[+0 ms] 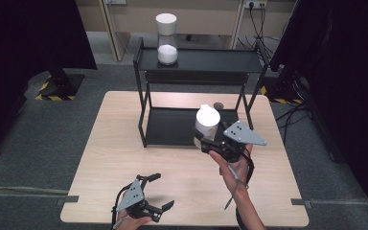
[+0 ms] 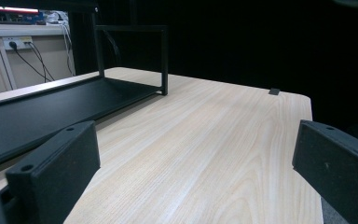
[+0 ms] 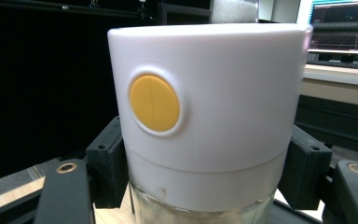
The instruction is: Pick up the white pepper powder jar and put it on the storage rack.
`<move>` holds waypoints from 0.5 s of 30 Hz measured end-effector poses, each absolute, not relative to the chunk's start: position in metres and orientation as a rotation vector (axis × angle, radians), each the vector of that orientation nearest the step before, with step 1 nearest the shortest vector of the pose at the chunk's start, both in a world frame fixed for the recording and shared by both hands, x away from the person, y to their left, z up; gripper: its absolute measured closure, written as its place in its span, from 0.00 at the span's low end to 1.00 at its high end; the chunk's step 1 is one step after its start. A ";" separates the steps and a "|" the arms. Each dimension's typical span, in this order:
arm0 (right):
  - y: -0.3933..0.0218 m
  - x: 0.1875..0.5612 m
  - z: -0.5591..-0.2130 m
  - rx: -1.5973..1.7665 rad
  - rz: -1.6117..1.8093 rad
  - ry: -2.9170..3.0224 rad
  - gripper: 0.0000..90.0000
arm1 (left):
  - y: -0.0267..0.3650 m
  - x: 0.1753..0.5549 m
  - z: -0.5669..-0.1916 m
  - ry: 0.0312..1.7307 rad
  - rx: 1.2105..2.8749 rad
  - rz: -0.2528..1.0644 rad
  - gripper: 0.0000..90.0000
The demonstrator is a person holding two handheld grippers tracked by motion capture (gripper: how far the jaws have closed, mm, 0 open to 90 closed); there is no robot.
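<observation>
Right hand-held gripper clamps white-lidded jar above shelf rack's front edge.

black rack, far jar, table

Right gripper raised, fingers clamped; left gripper low, fingers apart

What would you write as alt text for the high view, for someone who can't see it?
Seen from above, the right gripper holds a white-capped jar lifted in front of a black two-tier shelf on a light wooden table. A second, matching jar with white powder stands on the top tier. The left gripper rests near the table's front edge, jaws open and empty.
</observation>
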State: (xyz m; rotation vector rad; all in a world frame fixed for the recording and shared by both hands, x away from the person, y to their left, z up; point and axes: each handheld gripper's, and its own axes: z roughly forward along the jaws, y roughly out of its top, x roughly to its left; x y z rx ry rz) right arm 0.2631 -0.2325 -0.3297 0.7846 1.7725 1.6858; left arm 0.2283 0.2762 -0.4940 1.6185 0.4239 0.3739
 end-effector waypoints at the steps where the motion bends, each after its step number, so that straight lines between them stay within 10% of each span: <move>1: -0.232 0.265 -0.327 0.783 1.689 1.772 0.34 | 0.276 0.228 -0.494 0.423 1.619 0.374 0.00; 15: -0.219 0.281 -0.293 0.774 1.697 1.779 0.34 | 0.277 0.228 -0.494 0.428 1.615 0.376 0.00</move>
